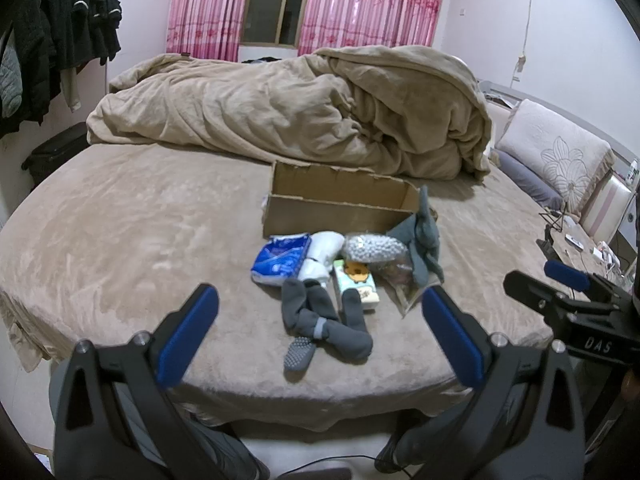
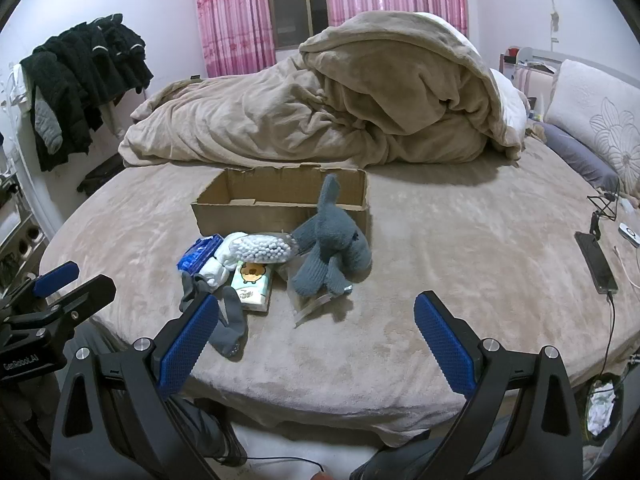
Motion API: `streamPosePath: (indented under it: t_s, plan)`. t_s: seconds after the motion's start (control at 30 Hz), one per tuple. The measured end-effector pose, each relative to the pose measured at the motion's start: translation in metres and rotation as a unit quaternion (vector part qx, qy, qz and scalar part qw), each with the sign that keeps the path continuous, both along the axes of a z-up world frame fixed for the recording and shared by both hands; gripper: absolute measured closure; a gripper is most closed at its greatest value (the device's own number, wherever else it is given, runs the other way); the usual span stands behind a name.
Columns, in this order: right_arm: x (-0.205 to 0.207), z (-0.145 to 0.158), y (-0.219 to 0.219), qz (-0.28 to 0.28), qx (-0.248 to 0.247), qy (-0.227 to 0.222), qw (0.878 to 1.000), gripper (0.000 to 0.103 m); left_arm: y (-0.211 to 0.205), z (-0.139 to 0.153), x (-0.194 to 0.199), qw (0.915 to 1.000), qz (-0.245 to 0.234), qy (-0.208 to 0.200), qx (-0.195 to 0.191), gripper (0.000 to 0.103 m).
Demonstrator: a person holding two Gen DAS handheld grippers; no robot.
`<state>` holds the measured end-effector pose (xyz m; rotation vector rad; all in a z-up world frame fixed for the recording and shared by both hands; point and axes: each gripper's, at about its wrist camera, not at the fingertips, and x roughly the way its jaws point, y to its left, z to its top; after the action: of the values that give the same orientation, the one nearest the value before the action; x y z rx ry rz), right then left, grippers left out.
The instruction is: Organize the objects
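An open cardboard box (image 1: 336, 216) (image 2: 280, 210) lies on the bed. In front of it is a small pile: a blue tissue pack (image 1: 280, 260) (image 2: 198, 258), white socks (image 1: 322, 256) (image 2: 218, 266), a bag of cotton swabs (image 1: 374, 249) (image 2: 266, 249), a green tissue pack (image 1: 358, 284) (image 2: 252, 286), grey socks (image 1: 320, 320) (image 2: 228, 324), a grey-blue plush toy (image 1: 422, 240) (image 2: 334, 244) and a clear bag (image 1: 402, 284) (image 2: 308, 304). My left gripper (image 1: 320, 332) and right gripper (image 2: 316, 336) are both open and empty, held off the bed's near edge.
A heaped tan duvet (image 1: 320, 112) (image 2: 340, 112) lies behind the box. Pillows (image 1: 556, 152) (image 2: 600, 120) are at the right. A phone (image 2: 596, 262) on a cable lies at the bed's right edge. Dark clothes (image 1: 60, 40) (image 2: 80, 76) hang at the left.
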<state>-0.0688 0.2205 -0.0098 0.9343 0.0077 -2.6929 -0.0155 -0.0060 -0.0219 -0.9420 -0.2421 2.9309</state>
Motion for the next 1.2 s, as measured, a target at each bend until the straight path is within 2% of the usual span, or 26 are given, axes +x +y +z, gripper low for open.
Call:
streamPosePath:
  t_s: [1.2]
  plan:
    - [0.0014,-0.0024,-0.0002,0.001,-0.002,-0.002,1.0,0.003,0.0003,-0.0005,0.0,1.0,0.001,0.001,0.0,0.001]
